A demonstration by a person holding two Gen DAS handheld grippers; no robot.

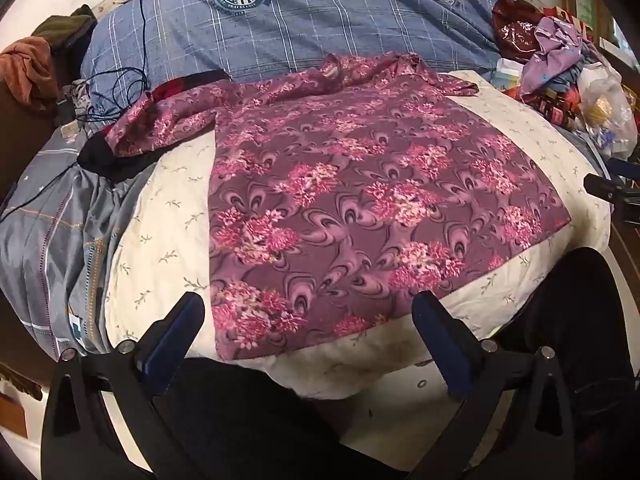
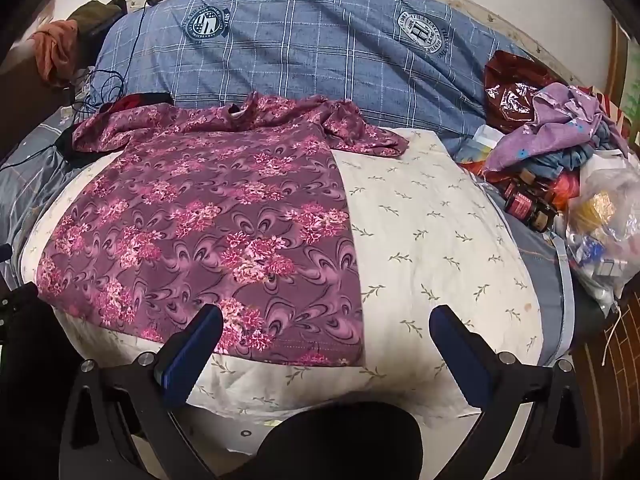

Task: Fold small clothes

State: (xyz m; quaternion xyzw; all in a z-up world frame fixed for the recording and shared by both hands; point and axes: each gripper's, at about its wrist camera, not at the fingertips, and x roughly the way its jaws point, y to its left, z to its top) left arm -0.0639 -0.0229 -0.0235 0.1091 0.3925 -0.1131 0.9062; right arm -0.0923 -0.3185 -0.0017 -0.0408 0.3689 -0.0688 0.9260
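Note:
A purple floral shirt (image 1: 360,200) lies spread flat on a cream leaf-print pillow (image 1: 168,232), hem toward me, sleeves and collar bunched at the far end. It also shows in the right wrist view (image 2: 208,224) on the same pillow (image 2: 420,240). My left gripper (image 1: 308,320) is open and empty, above the hem's near left corner. My right gripper (image 2: 326,332) is open and empty, above the hem's near right corner. The right gripper's tip shows at the right edge of the left wrist view (image 1: 612,192).
A blue checked duvet (image 1: 320,28) lies rolled behind the pillow. A heap of clothes, jars and plastic bags (image 2: 560,168) sits to the right. A black cable (image 1: 120,92), dark cloth (image 1: 116,160) and a grey sheet (image 1: 52,220) lie to the left.

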